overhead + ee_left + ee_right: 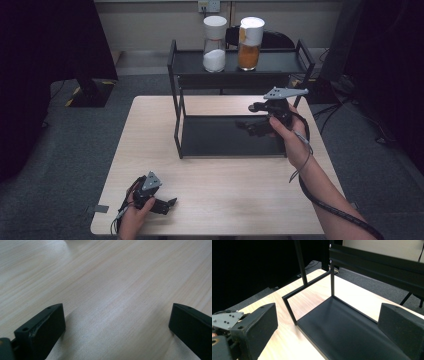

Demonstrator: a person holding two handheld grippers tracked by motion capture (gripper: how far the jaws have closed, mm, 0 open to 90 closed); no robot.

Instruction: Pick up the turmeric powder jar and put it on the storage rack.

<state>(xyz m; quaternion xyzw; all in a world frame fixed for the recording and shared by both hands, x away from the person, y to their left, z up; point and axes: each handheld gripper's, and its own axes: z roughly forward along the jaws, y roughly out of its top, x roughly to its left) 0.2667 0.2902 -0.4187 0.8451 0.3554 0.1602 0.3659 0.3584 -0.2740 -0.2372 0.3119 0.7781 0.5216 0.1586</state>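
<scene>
On the table (220, 190) stands a black rack (235, 137) with two shelves, and everything here is told from that rack.

On the top shelf of the rack stand two jars with white lids. The jar of white powder (214, 44) is toward the left end of the shelf. The jar of orange powder (249, 44) is just beside it, toward the middle. Both stand upright.

The bottom shelf of the rack is a flat black tray. The right gripper (250, 126) hangs over the right part of this bottom shelf, in front of the top shelf. A hand (290, 135) holds it from the right side of the rack. In the right gripper view, its two black jaws stand wide apart with nothing between them, and the bottom shelf (352, 335) and the thin black posts of the rack lie ahead of them.

The left gripper (167, 204) is well apart from the rack, near the front left corner of the table. It sits low, close to the wood. A hand (132, 210) holds it from the near edge. In the left gripper view, its jaws are also spread wide, and bare wood (112, 290) is between them. It grips nothing.
</scene>
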